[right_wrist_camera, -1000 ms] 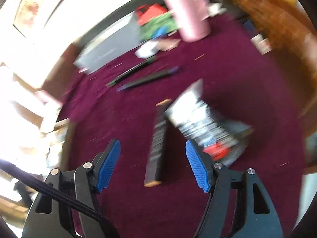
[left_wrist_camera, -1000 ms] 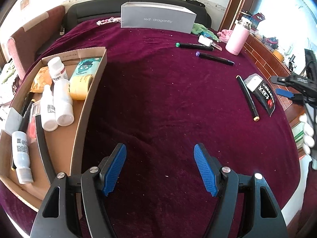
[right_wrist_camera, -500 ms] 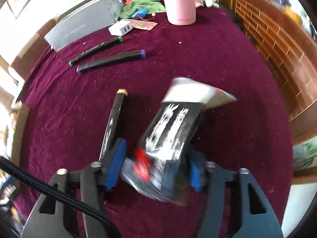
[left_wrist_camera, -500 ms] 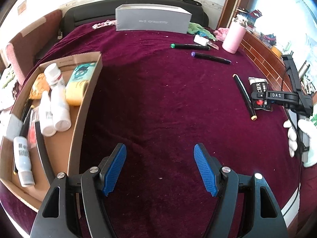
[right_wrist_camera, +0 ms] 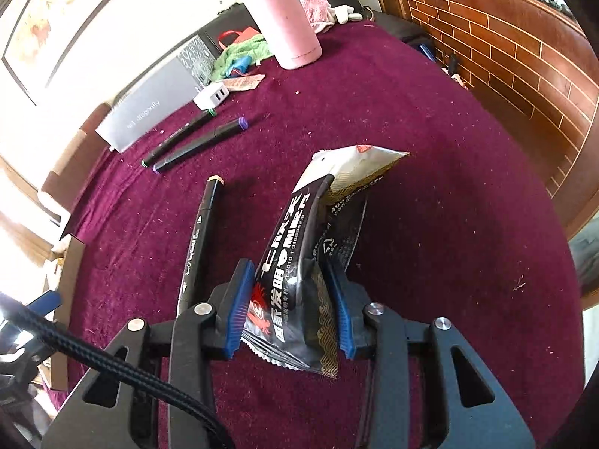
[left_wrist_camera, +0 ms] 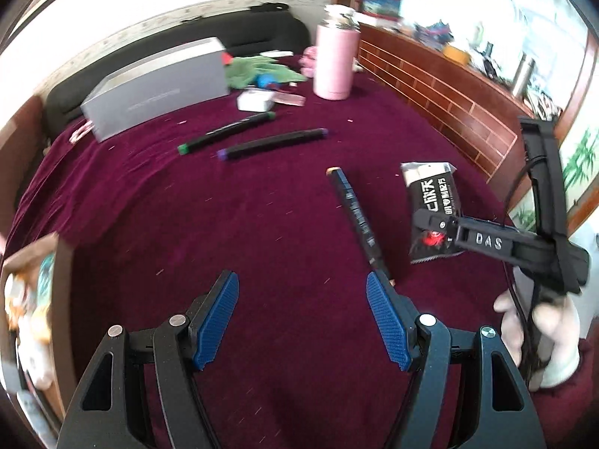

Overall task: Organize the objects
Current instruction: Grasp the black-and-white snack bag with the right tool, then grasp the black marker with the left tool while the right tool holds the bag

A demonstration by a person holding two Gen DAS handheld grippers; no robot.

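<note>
The right gripper (right_wrist_camera: 290, 307) is clenching the black packet (right_wrist_camera: 299, 284), its jaws having just been closing on the near end; the packet's long axis is running straight ahead, seemingly lifting off the cloth (right_wrist_camera: 430, 187). The left gripper (left_wrist_camera: 303, 321) is hanging released, the marker (left_wrist_camera: 357, 220) lying just ahead of its right pad (left_wrist_camera: 385, 321).

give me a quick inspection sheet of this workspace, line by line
surface: maroon cloth, lint specks
job's things: black snack packet; three markers lying loose; cardboard box at left edge
clutter: pink bottle, grey box, white charger, green cloth
grippers: right tongs have just been closing, pads press the packet; left tongs open, empty
cables: braided cable by right tongs
surroundings: wood panelling, white wall
</note>
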